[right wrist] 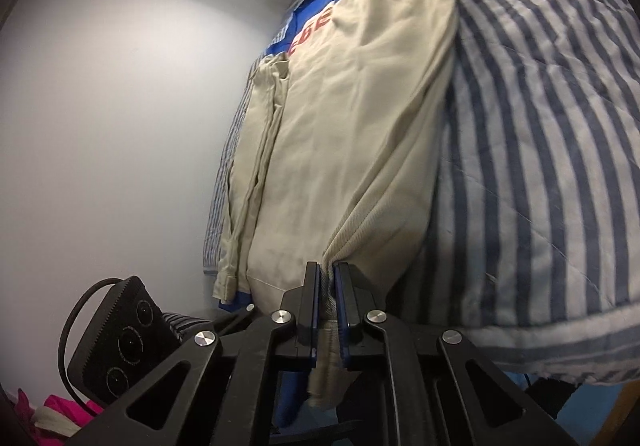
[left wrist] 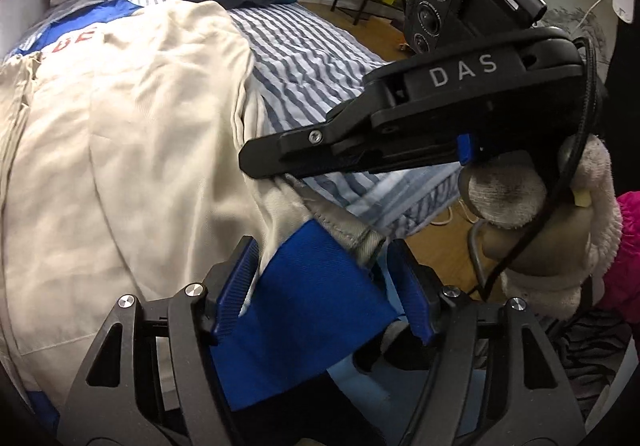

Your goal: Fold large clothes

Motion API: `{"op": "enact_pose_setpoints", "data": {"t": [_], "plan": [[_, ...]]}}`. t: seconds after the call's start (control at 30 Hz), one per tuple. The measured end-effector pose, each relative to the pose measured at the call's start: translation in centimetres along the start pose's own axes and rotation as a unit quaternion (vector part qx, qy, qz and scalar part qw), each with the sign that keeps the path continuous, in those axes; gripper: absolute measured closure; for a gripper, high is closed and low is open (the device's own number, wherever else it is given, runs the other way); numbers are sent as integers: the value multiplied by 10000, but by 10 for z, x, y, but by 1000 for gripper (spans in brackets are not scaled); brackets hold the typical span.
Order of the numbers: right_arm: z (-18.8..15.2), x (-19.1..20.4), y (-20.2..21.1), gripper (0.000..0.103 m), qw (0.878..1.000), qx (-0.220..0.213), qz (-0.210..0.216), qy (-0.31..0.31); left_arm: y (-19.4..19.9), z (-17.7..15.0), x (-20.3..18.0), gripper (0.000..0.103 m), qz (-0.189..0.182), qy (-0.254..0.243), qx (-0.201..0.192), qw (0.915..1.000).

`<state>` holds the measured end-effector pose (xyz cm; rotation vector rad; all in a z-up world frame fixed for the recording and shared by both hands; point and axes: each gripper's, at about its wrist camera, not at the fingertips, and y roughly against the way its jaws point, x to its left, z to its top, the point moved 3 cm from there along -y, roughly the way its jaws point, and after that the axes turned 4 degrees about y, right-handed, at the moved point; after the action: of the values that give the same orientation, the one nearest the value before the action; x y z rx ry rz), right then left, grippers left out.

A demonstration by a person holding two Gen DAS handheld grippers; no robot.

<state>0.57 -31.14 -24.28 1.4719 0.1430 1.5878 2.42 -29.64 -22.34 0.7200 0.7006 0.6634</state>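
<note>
Beige twill jacket [right wrist: 352,118] lay lengthwise on the striped bed [right wrist: 540,134], running away from me. My right gripper [right wrist: 327,274] had its hem pinched tight; my left gripper [left wrist: 320,286], beside it, stood open, blue band loose between the jaws.

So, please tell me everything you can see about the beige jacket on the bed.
The beige jacket is a large garment of woven, cotton-like cloth with blue panels and red letters near its far end. It lies lengthwise on the striped bedcover, partly folded, one sleeve lying along its wall-side edge. The right gripper is shut on its near hem. The left gripper stands open, a blue band of the jacket between its fingers.
</note>
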Motion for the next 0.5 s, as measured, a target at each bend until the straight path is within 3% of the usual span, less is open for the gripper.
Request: {"op": "enact_pose_setpoints", "data": {"t": [0.1,0.17,0.2,0.23,0.33,0.4,0.5], "plan": [[1,2,-7,97,10000,65,-9,5,-6,2,4,35,301,-53,13,9995],[2,3,-10,97,9999,99,-39,40,-9,2,8,55,468,-98,-6,9989],[3,5,-12,97,9999,114,-58,62,-10,2,11,76,513,-99,13,9986],[4,6,-12,97,9999,121,-62,78,-11,2,13,83,428,-72,39,9991],[7,6,-8,89,9998,89,-51,142,-6,1,17,92,347,-99,-60,9993],[11,4,3,68,9998,-41,-12,178,-2,2,20,94,285,-40,-122,9995],[30,-6,24,60,9991,-375,-180,99,8,5,24,95,172,125,-238,9995]]}}
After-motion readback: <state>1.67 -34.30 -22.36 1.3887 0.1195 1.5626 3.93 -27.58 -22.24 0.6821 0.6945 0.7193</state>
